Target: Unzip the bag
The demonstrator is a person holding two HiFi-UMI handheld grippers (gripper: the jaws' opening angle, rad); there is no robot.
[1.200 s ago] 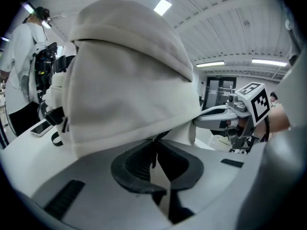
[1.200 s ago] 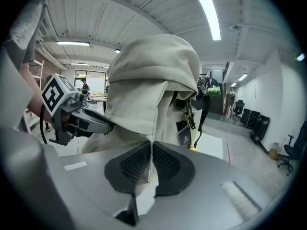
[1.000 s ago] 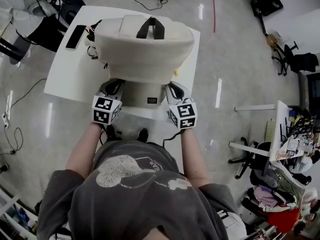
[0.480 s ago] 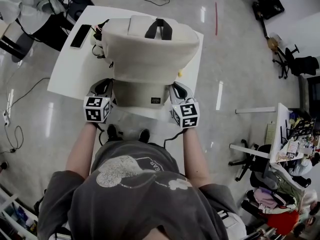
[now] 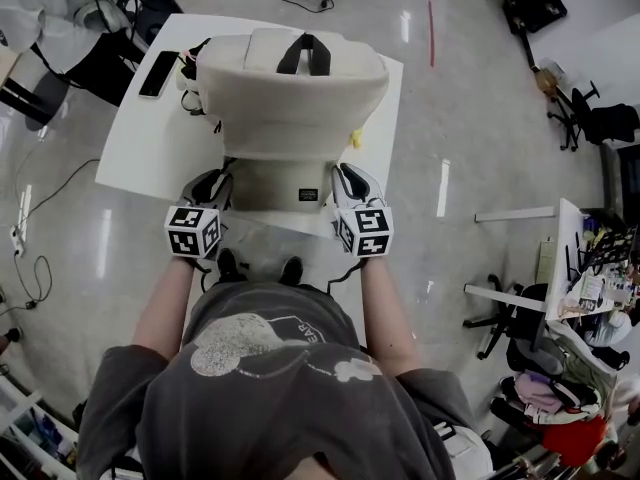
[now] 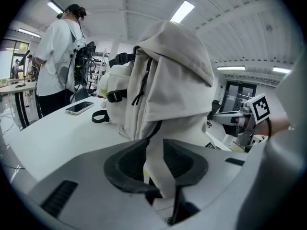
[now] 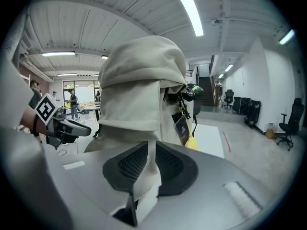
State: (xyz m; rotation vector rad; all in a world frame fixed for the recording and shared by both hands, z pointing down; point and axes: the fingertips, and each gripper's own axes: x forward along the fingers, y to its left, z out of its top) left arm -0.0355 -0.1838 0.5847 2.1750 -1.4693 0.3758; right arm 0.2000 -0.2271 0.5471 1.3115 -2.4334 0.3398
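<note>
Mostly the table lay bare at the frame's left, with a phone by its upper-left edge. The bag stood at the centre, its front pocket close to the lower edge. Since a second earlier the left gripper had slid down-left off the pocket's corner. Its jaws had just been opening and stood loose round a fold of the bag. The right gripper pinched the pocket's right fold, jaws narrow. The side zip looked closed, the contents hidden.
</note>
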